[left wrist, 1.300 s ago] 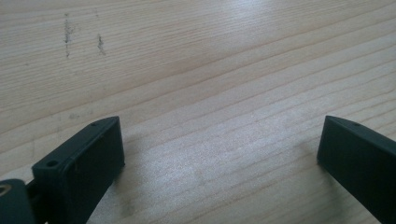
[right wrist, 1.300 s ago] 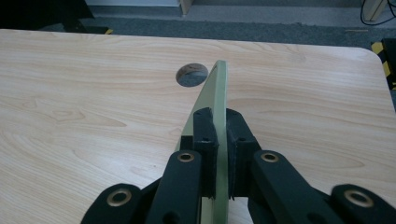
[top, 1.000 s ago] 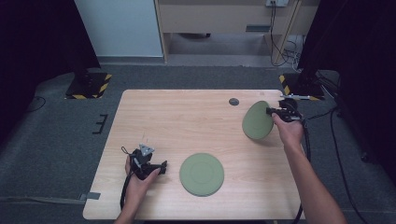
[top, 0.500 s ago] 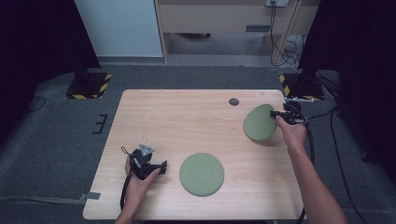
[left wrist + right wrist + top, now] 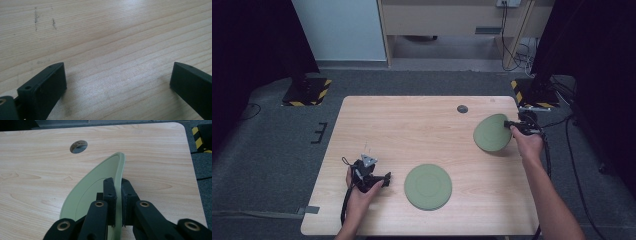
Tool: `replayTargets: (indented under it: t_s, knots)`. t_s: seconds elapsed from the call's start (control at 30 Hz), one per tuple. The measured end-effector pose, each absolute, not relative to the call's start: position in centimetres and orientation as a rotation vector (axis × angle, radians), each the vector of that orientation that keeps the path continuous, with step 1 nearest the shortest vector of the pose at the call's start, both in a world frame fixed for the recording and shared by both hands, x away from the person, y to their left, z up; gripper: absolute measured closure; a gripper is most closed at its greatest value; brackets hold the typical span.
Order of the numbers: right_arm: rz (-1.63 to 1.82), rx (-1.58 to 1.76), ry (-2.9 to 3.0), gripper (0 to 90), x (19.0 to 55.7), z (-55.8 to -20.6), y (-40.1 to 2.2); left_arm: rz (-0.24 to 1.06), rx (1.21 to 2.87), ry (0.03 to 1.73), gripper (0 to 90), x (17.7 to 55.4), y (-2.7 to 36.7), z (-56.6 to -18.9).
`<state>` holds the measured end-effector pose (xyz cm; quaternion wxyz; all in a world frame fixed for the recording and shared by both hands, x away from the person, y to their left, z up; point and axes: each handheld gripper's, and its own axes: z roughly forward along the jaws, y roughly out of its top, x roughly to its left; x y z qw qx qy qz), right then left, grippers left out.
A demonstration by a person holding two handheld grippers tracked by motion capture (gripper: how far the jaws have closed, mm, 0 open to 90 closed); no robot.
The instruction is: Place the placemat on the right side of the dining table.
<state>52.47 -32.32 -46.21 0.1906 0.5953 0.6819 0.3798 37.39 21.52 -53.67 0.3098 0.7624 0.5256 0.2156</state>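
While the right gripper [image 5: 116, 202] clenched the tilted round pale-green plastic plate [image 5: 100, 182] near the light wooden table's [image 5: 412, 130] grommet hole [image 5: 462, 108], the left gripper [image 5: 117, 82], jaws released, rested beside a flat second green plate [image 5: 428, 186].

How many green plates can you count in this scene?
2. One plate lies flat on the table near the front; the other plate is held tilted by the right hand-held gripper.

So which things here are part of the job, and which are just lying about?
In play:
- tilted plate, its rim clamped in the right gripper
- flat plate
- left gripper, open on the table

Lying about:
- cables on the floor
- striped stand bases
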Motion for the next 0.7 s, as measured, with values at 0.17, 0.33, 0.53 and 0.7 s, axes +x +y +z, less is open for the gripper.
replayTargets:
  t_s: [0.17,0.33,0.53,0.7]
  knots:
    - [1.045,1.676,1.925,85.2,52.5,-46.8,-32.7,0.569,2.014,1.388,0.0,37.4,21.5,-53.7]
    - [1.051,1.678,1.931,85.0,52.6,-47.4,-33.3,0.571,2.013,1.391,0.0,37.4,21.5,-53.7]
    - [1.063,1.694,1.936,84.3,52.5,-48.3,-34.0,0.570,2.012,1.391,0.0,37.4,21.5,-53.7]
    - [1.079,1.716,1.926,83.3,52.5,-48.8,-34.5,0.571,2.012,1.393,0.0,37.4,21.5,-53.7]
